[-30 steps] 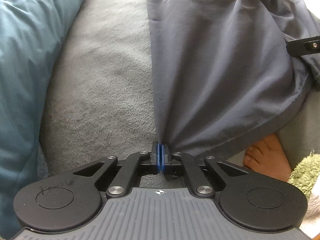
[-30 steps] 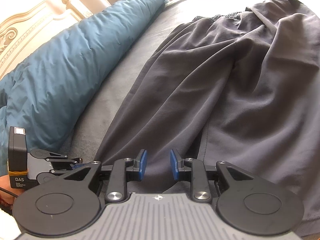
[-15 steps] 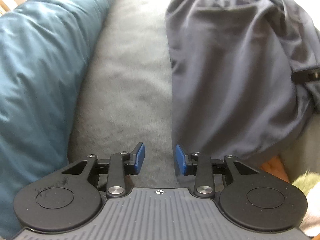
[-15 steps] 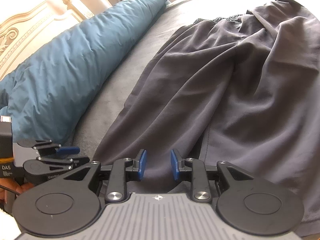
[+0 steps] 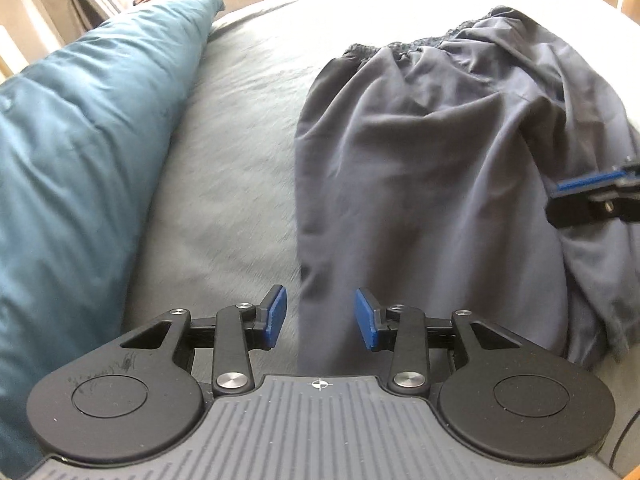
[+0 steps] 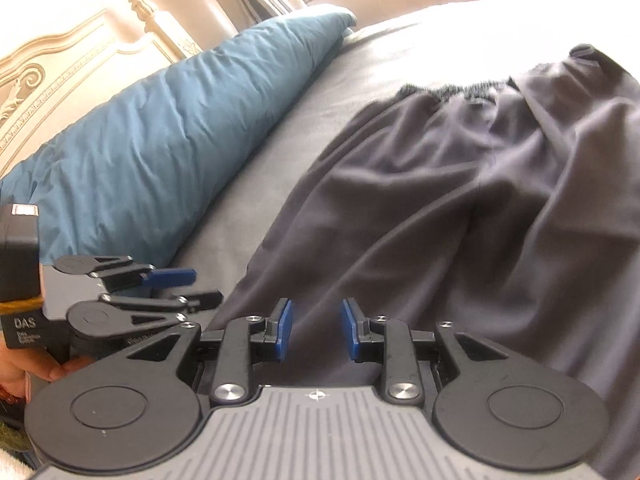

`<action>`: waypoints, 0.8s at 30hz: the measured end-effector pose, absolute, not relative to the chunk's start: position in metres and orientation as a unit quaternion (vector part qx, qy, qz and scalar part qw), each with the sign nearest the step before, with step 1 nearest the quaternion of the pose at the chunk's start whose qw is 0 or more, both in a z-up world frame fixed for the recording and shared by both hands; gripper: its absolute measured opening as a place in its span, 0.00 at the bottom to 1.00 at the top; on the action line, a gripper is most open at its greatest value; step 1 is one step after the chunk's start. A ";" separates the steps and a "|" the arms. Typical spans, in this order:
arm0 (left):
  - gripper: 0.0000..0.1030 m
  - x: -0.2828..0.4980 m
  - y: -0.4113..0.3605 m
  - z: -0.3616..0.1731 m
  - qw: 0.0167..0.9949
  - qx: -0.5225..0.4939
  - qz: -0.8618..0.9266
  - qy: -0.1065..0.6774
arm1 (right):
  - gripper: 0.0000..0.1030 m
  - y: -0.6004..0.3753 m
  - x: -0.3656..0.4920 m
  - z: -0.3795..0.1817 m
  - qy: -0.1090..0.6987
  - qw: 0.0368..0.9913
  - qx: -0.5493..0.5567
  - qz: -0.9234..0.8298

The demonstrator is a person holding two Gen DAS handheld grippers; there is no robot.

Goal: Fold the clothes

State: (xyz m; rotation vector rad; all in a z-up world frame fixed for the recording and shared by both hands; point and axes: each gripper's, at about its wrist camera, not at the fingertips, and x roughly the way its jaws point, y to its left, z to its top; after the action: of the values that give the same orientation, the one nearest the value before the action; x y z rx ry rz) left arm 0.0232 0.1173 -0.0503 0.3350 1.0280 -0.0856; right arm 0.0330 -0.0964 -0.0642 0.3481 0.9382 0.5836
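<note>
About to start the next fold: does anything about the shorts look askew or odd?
The dark shorts lie rumpled on the grey bedspread, with diagonal creases and the far right side bunched. Nothing looks damaged.

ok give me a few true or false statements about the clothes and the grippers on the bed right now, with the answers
1. The dark grey shorts lie spread on the grey bed cover. True.
2. The left hand-held gripper is clamped on the hem. False: its jaws have just been opening and its blue pads press on nothing.
3. A teal pillow lies beside the shorts, with bare cover between them. True.
4. The right hand-held gripper grips the elastic waistband. False: its jaws are open and the waistband lies at the far end of the shorts.
5. The shorts are folded into a neat square. False: they lie unfolded and creased.
</note>
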 end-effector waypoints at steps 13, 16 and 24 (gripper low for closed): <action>0.37 0.096 0.123 -0.069 0.881 0.079 -0.024 0.465 | 0.29 -0.094 0.175 -0.046 0.438 0.843 0.180 0.256; 0.37 0.120 0.131 -0.074 0.886 0.060 -0.018 0.459 | 0.29 -0.077 0.220 -0.045 0.450 0.840 0.171 0.252; 0.37 0.160 0.147 -0.093 0.892 0.026 -0.028 0.451 | 0.29 -0.043 0.327 -0.079 0.541 0.791 0.202 0.202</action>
State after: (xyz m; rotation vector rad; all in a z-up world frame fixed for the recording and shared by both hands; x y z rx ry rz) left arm 0.1602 0.1475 -0.0930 0.0532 0.9351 -0.0587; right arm 0.3275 -0.0432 -0.0790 0.4351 1.1637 0.4358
